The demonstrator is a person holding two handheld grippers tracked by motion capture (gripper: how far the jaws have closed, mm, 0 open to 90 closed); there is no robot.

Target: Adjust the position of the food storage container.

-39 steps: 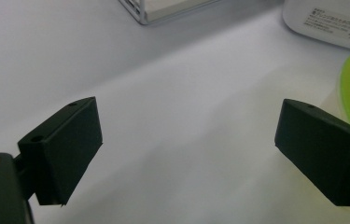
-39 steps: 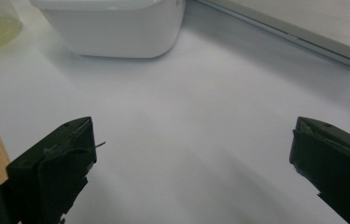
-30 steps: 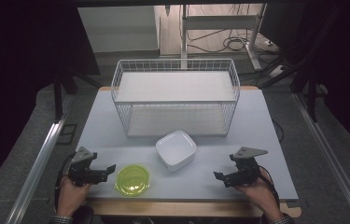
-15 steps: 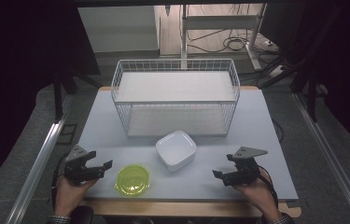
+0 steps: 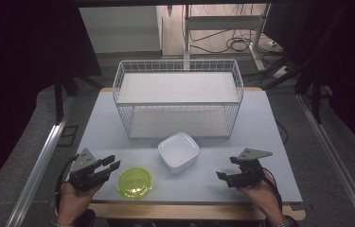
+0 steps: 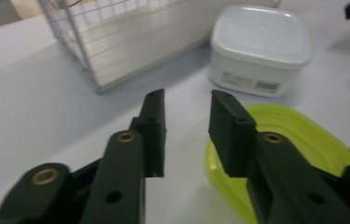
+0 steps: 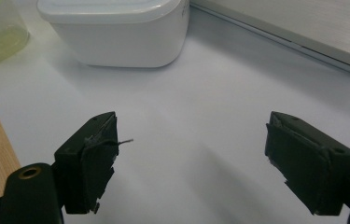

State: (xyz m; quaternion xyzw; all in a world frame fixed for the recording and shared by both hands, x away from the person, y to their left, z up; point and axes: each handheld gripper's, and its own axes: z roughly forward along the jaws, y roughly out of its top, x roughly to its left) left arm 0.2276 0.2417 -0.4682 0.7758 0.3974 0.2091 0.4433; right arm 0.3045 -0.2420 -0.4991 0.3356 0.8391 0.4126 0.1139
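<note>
Left tongs [image 5: 110, 166] hover tilted near the worktop's [image 5: 260, 123] front-left corner, jaws just narrowed, empty, beside the green bowl [image 5: 134, 182]. Right tongs [image 5: 226, 175] wide, empty. White box [image 5: 179, 151] and wire basket [image 5: 178, 97] behind.

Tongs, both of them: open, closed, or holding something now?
Left tongs: open, just been closing, nothing between them.
Right tongs: open wide, holding nothing.
</note>
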